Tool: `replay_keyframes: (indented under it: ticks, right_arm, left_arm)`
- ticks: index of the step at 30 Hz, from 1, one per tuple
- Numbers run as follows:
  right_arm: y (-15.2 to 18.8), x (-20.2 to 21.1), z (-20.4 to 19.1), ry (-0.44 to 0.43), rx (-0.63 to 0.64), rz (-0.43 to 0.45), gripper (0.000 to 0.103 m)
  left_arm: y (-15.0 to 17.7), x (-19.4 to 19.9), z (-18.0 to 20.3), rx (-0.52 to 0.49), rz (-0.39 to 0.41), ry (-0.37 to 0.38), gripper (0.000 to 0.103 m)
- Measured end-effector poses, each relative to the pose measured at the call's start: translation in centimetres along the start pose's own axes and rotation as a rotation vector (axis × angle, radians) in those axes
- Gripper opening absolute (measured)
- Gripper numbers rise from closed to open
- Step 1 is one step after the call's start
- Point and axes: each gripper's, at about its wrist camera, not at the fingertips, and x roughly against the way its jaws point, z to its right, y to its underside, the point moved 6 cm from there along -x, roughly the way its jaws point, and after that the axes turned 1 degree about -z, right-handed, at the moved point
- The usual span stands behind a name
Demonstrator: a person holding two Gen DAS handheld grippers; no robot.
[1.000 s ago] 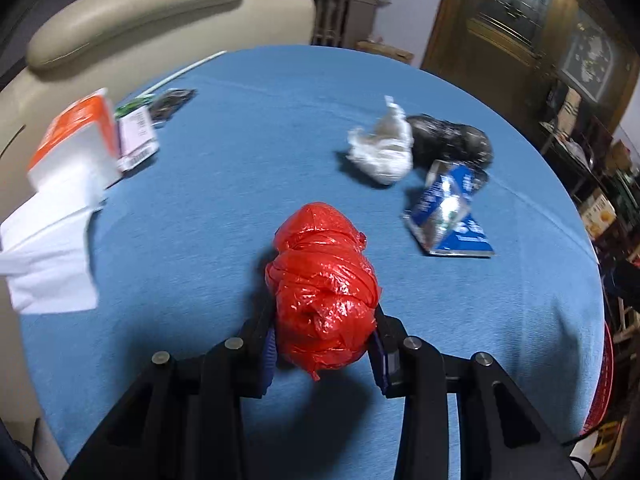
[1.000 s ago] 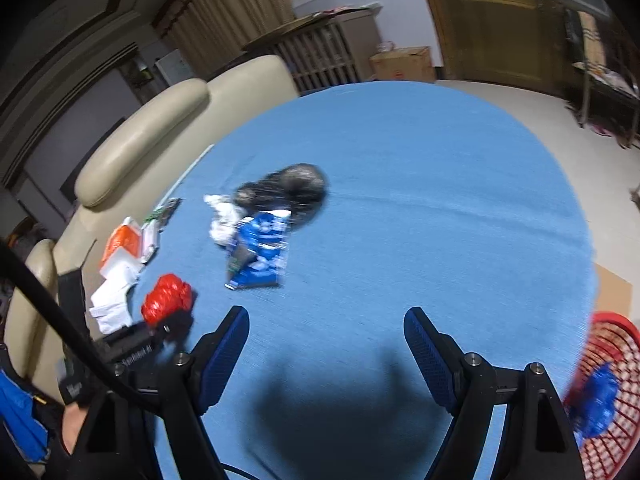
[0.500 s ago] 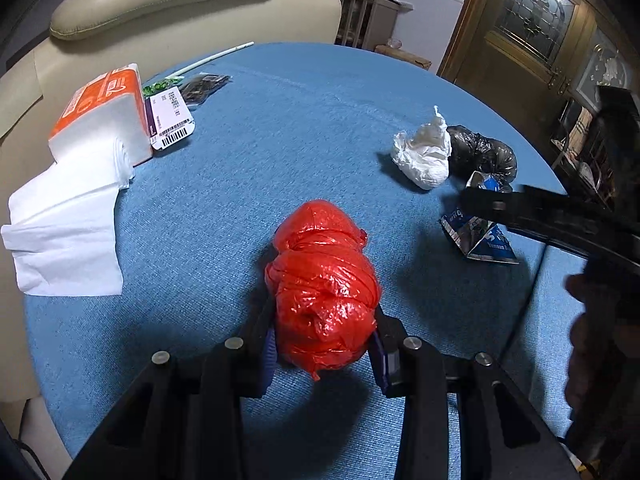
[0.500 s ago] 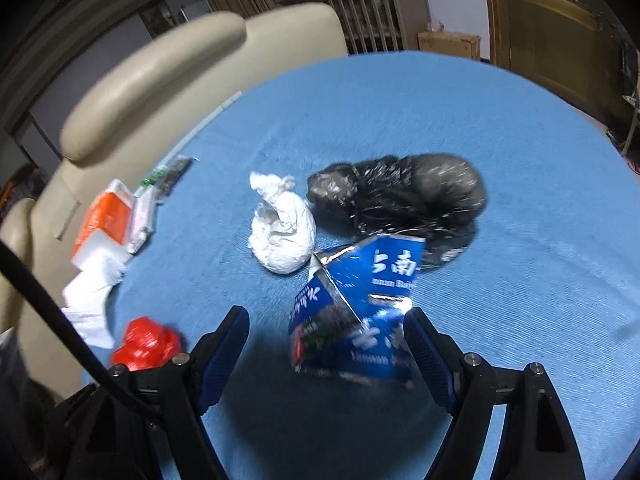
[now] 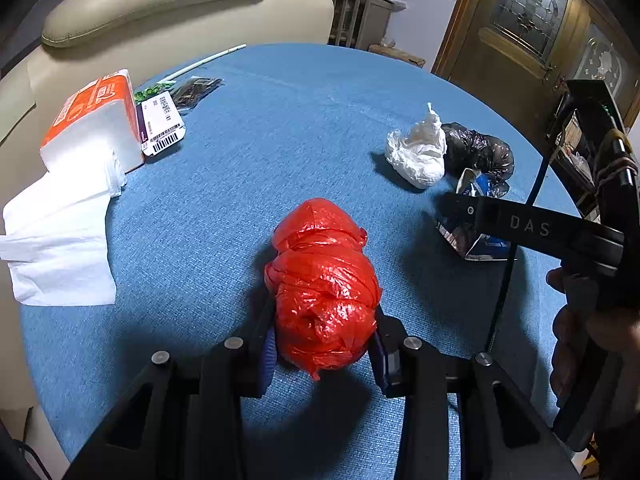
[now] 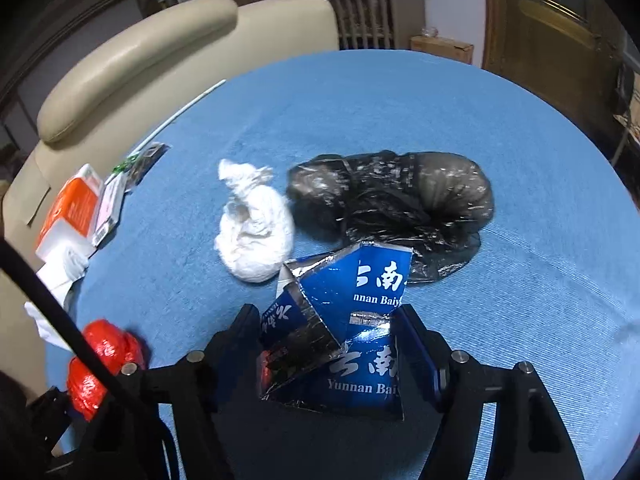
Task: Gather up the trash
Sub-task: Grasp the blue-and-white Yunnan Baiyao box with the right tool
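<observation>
A crumpled red plastic bag (image 5: 320,272) sits between the pads of my left gripper (image 5: 324,344), which is shut on it just above the blue tablecloth (image 5: 280,120). In the right wrist view the red plastic bag (image 6: 104,356) shows at lower left. My right gripper (image 6: 332,344) straddles a torn blue foil wrapper (image 6: 352,292) with white lettering. Its jaws are closing, with the pads at the wrapper's edges and the wrapper undeformed. Just beyond it lie a white bundle (image 6: 256,228) and a black plastic bag (image 6: 400,192).
At the table's left edge are an orange tissue pack (image 5: 92,120) with loose white tissues, a barcoded packet (image 5: 162,124) and a thin white stick. A beige sofa (image 5: 160,0) stands behind. A person's hand (image 5: 580,320) holds the right gripper's handle.
The right gripper swept in from the right and came down over the blue wrapper, and its jaws have narrowed around it. The left gripper kept its hold on the red bag and stayed put.
</observation>
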Motion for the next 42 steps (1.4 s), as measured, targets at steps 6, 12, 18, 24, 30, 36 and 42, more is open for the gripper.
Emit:
replay_keyframes:
  ticks: [6, 12, 18, 24, 30, 36, 42]
  right_arm:
    - [0.7, 1.9, -0.9, -0.030, 0.028, 0.017, 0.046]
    - [2.6, 2.8, 1.2, -0.049, -0.032, -0.002, 0.065]
    - [4.0, 4.7, 3.0, -0.055, -0.039, 0.008, 0.068]
    - [3.3, 4.8, 2.6, -0.080, -0.040, 0.026, 0.068]
    - [2.4, 2.0, 0.2, -0.066, -0.010, 0.005, 0.064]
    - [2.1, 1.2, -1.1, -0.016, 0.053, 0.015, 0.045]
    - [2.3, 2.6, -0.2, -0.025, 0.036, 0.038, 0.045]
  left_arm:
    - [0.4, 0.5, 0.0, -0.007, -0.004, -0.010, 0.040]
    - [1.2, 0.9, 0.1, -0.003, -0.001, -0.018, 0.040]
    - [1.3, 0.8, 0.8, 0.002, 0.002, -0.022, 0.040]
    - [1.2, 0.9, 1.0, -0.012, 0.002, -0.033, 0.040]
    - [1.2, 0.8, 0.5, -0.003, -0.003, -0.039, 0.040]
    - [1.2, 0.7, 0.5, -0.009, -0.005, -0.035, 0.040]
    - [1.1, 0.8, 0.7, -0.017, -0.003, -0.028, 0.040]
